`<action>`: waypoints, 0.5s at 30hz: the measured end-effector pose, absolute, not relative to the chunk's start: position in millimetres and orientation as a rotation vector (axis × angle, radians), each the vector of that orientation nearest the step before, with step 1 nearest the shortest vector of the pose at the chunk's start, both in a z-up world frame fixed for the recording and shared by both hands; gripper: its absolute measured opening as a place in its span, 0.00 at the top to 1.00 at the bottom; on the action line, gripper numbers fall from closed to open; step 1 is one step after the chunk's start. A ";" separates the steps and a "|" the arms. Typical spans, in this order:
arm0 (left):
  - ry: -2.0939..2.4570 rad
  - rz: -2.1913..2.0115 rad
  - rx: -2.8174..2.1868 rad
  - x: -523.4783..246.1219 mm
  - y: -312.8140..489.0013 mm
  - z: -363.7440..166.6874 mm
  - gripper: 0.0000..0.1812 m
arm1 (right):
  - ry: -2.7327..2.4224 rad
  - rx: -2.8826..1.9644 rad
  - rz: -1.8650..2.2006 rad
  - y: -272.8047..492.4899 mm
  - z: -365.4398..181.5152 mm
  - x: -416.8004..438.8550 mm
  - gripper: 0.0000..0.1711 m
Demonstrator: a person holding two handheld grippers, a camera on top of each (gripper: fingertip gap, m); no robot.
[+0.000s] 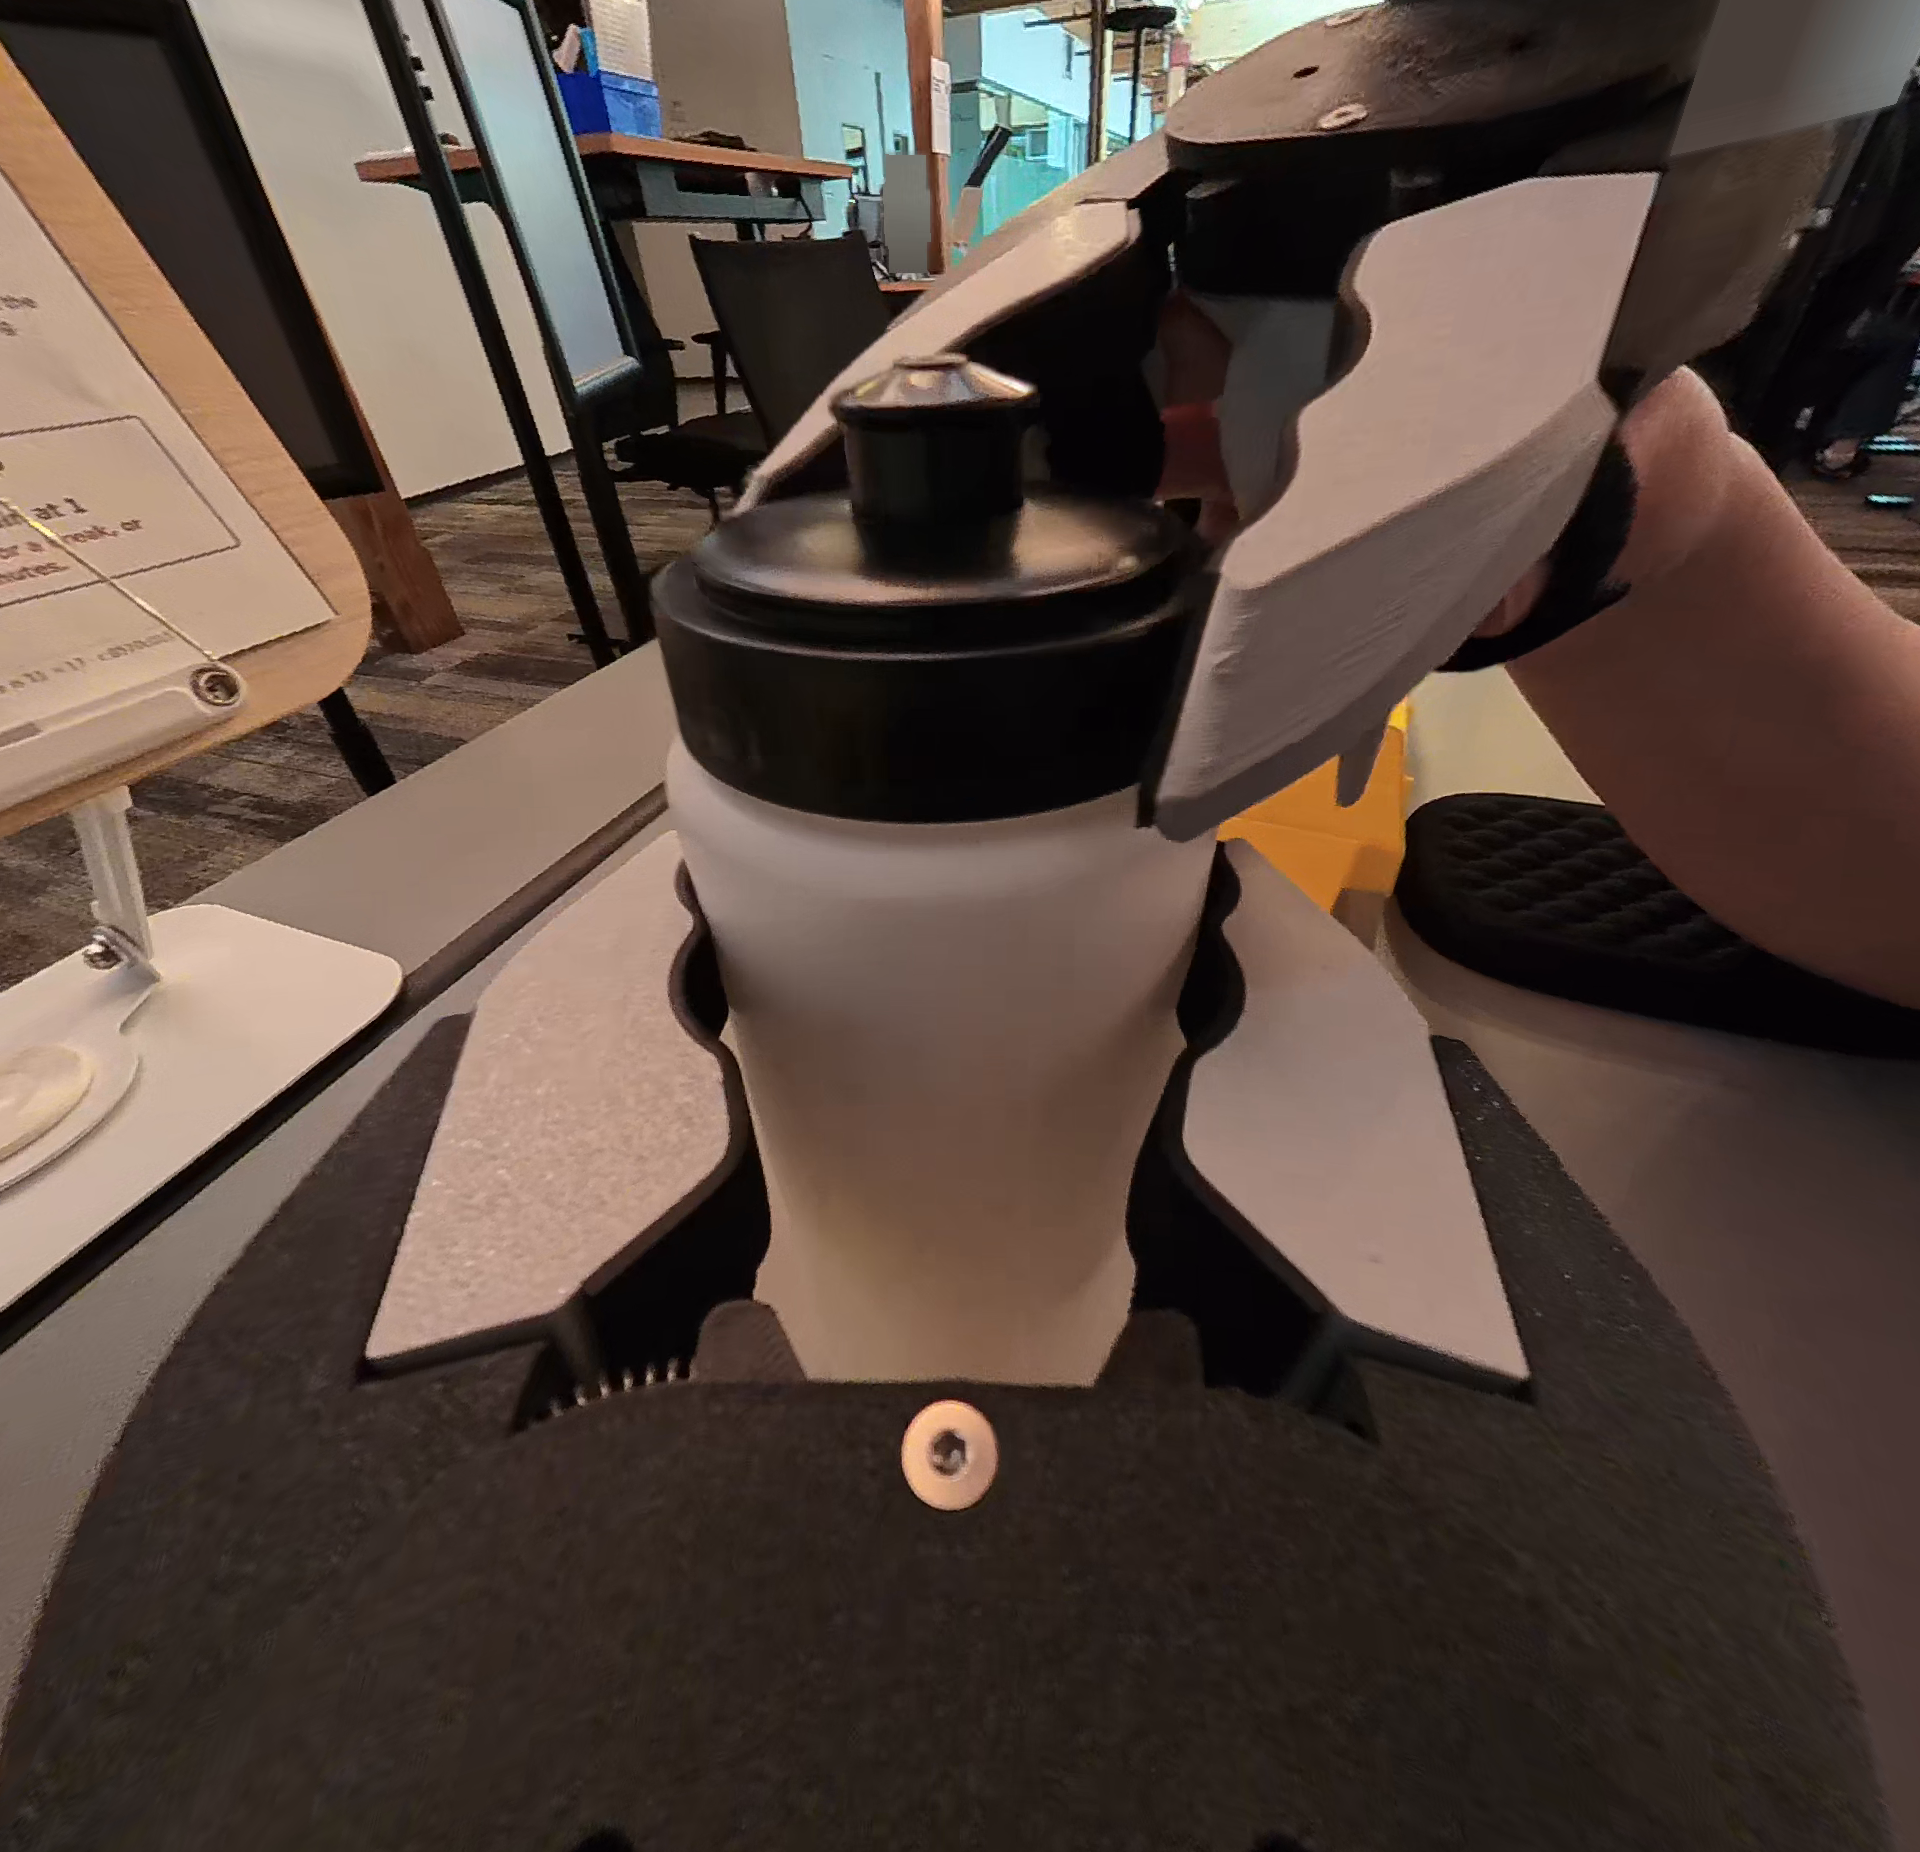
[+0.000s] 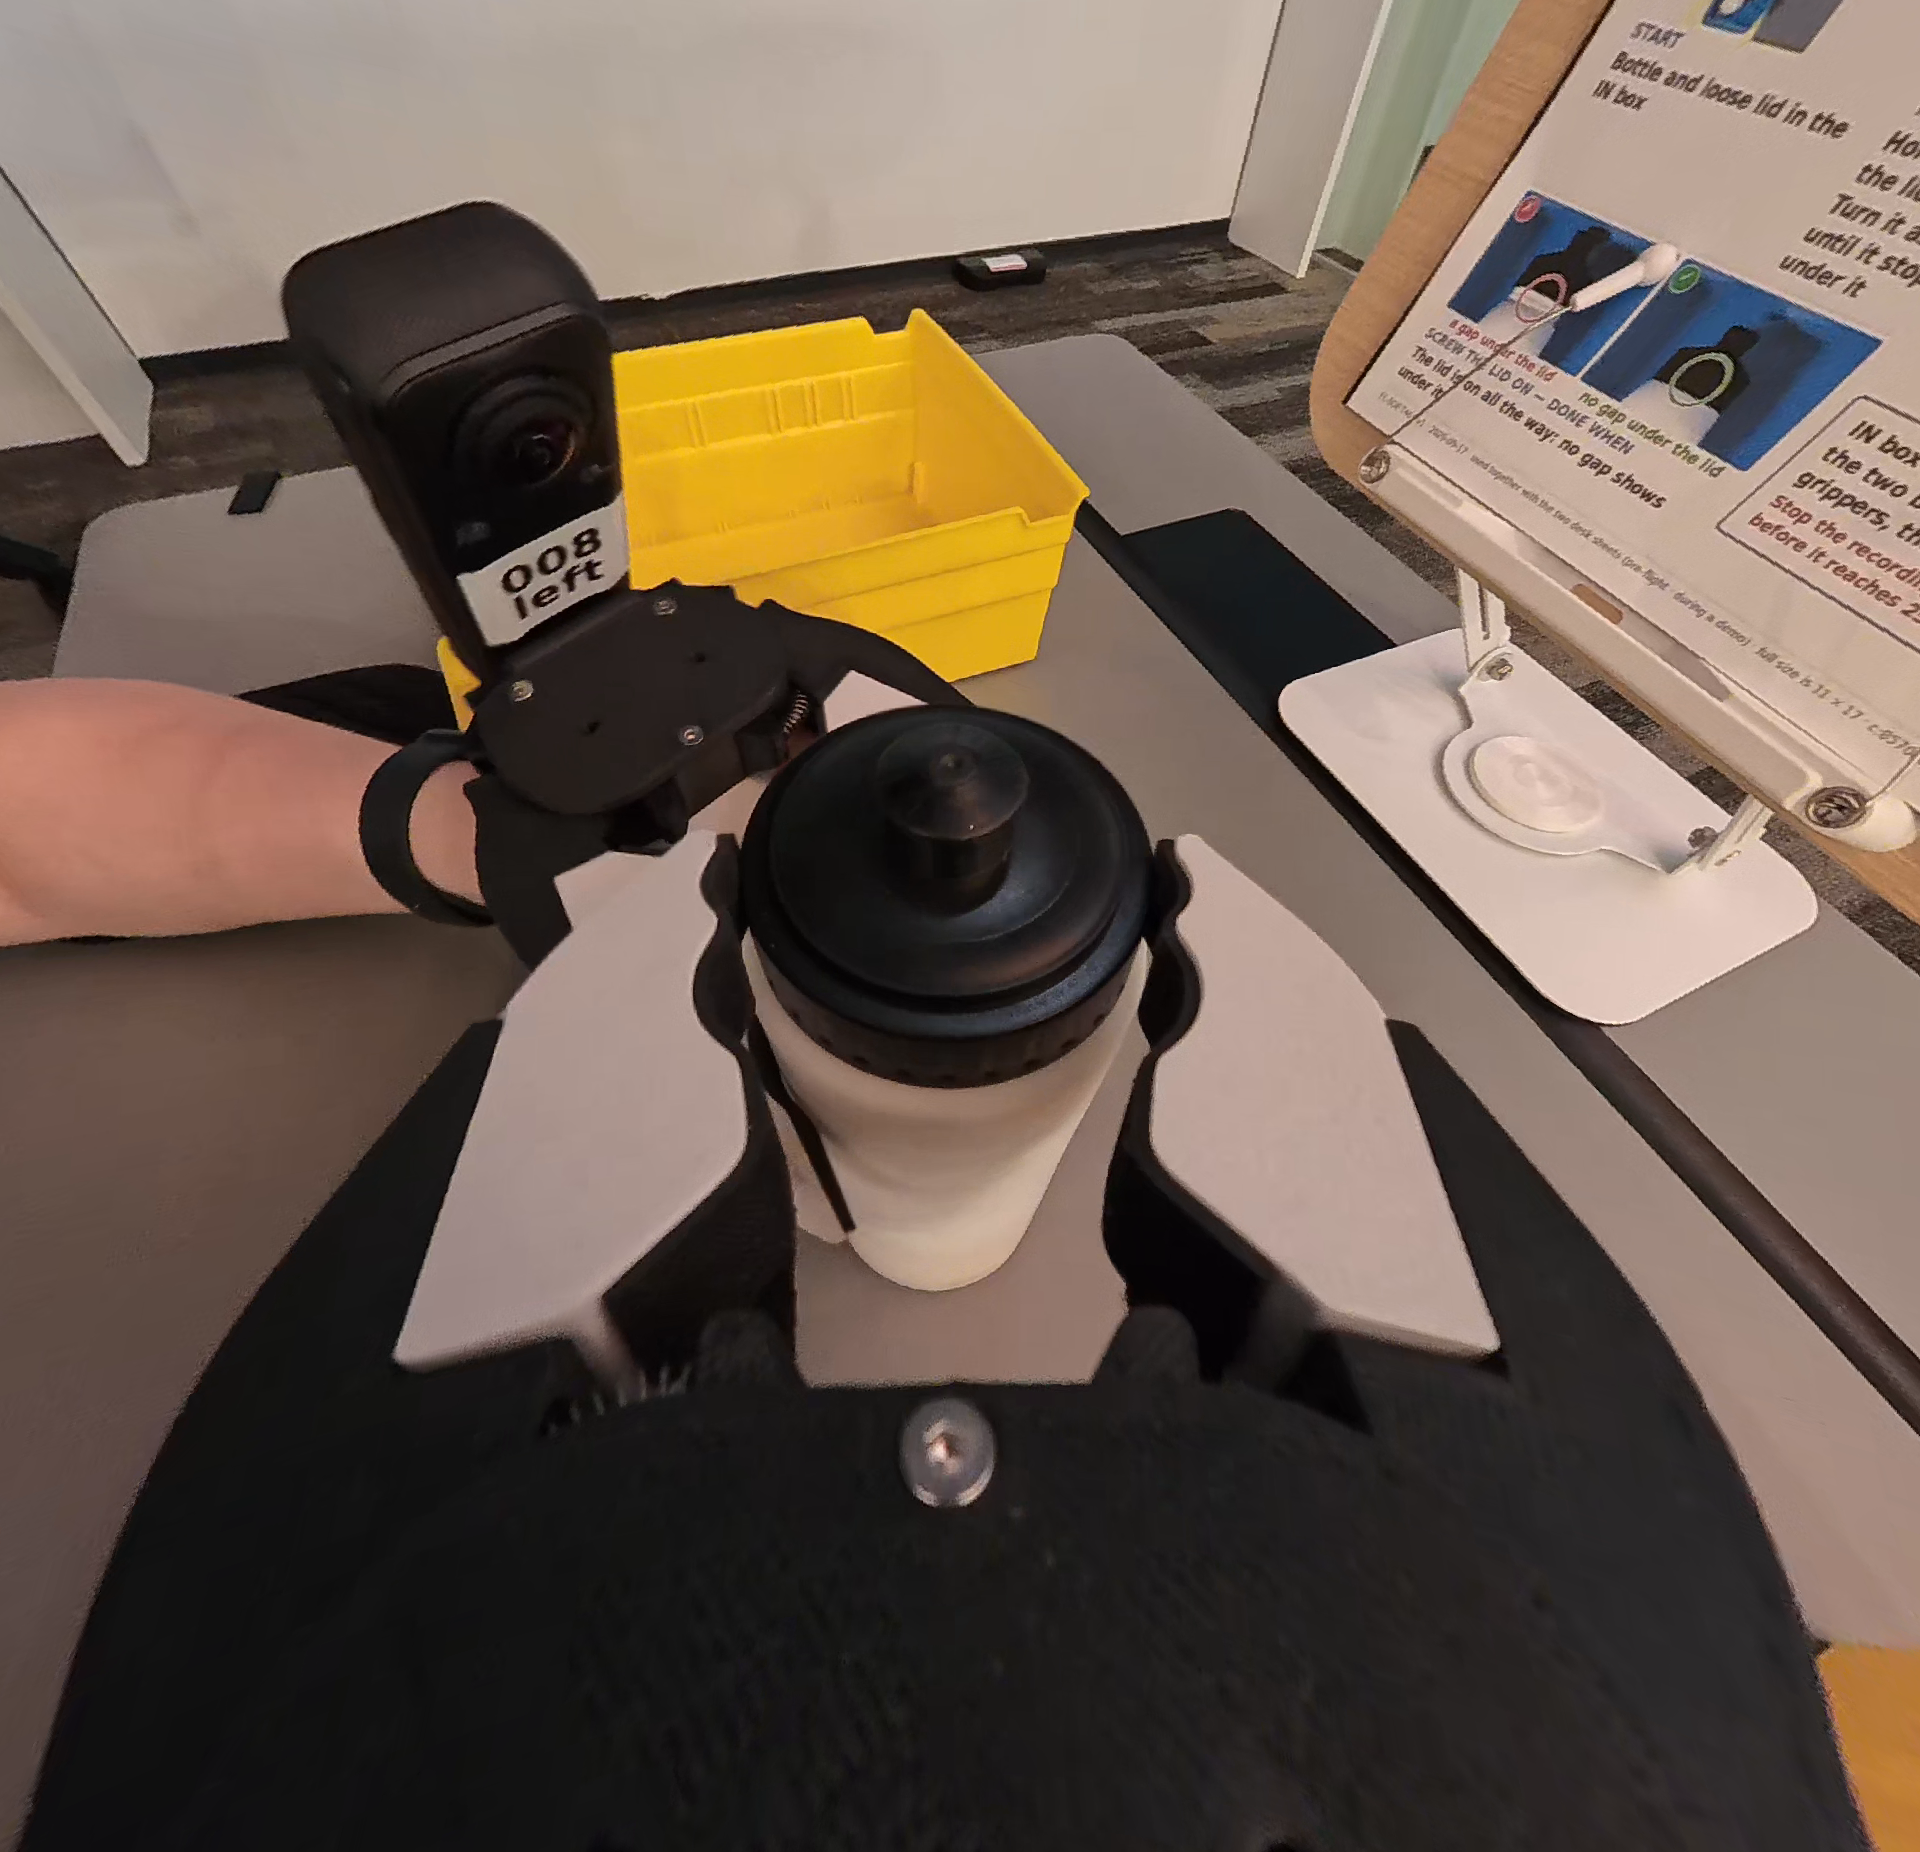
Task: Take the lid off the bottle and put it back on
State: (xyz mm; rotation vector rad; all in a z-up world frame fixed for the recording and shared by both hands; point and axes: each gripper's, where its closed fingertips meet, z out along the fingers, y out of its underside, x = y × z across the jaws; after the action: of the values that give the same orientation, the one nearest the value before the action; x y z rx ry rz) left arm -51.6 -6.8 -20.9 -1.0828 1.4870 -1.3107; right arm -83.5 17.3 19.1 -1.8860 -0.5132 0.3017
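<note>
A white bottle (image 1: pixel 945 1054) stands upright on the grey table (image 2: pixel 1299 1127) with its black lid (image 1: pixel 914 701) seated on top. My left gripper (image 1: pixel 951 919) is shut on the bottle's body, one finger on each side. My right gripper (image 2: pixel 945 867) comes from above and is shut on the lid (image 2: pixel 945 929), fingers touching its left and right rim. In the left wrist view the right gripper's near finger (image 1: pixel 1351 555) covers the lid's right side. In the right wrist view the bottle (image 2: pixel 935 1168) shows below the lid, with the left gripper's black body (image 2: pixel 613 701) behind it.
An empty yellow bin (image 2: pixel 831 493) sits behind the bottle and also shows in the left wrist view (image 1: pixel 1320 846). An instruction board (image 2: pixel 1662 348) on a white stand (image 2: pixel 1558 867) is at the table's edge. A black wrist pad (image 1: pixel 1558 898) lies under a forearm (image 1: pixel 1745 763). Left tips to right tips: about 5 cm.
</note>
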 end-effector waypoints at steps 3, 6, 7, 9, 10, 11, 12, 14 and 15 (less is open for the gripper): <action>1.518 -1.353 -1.069 -53.6 -12.2 -21.1 0.52 | -0.546 -1.873 0.358 13.7 19.0 -85.8 0.55; 1.599 -1.422 -1.000 -59.4 -25.8 -21.4 0.52 | -0.653 -1.832 0.475 2.5 19.6 -92.8 0.55; 1.638 -1.453 -0.964 -62.0 -33.6 -21.6 0.52 | -0.707 -1.805 0.527 -4.0 20.2 -96.0 0.56; 1.728 -1.534 -0.891 -68.3 -51.5 -22.0 0.52 | -0.828 -1.735 0.635 -21.4 21.8 -103.6 0.56; 1.730 -1.526 -0.893 -67.2 -52.8 -21.9 0.52 | -0.834 -1.725 0.656 -24.1 22.6 -103.0 0.56; 1.721 -1.517 -0.908 -65.0 -51.5 -21.9 0.51 | -0.832 -1.736 0.641 -23.6 22.7 -100.9 0.56; 1.695 -1.500 -0.929 -62.3 -46.7 -21.7 0.51 | -0.798 -1.760 0.592 -19.0 23.5 -96.1 0.54; 1.611 -1.428 -0.985 -56.4 -30.5 -21.2 0.51 | -0.653 -1.793 0.416 -3.4 33.1 -78.2 0.46; 1.570 -1.384 -1.017 -54.1 -22.1 -21.0 0.51 | -0.595 -1.789 0.365 -0.8 41.0 -73.5 0.45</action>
State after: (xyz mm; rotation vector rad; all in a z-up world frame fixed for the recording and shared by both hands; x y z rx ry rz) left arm -54.1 -22.1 -21.0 -1.0173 1.5699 -1.3842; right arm -73.5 -0.8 41.0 -1.7885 -0.5946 0.3654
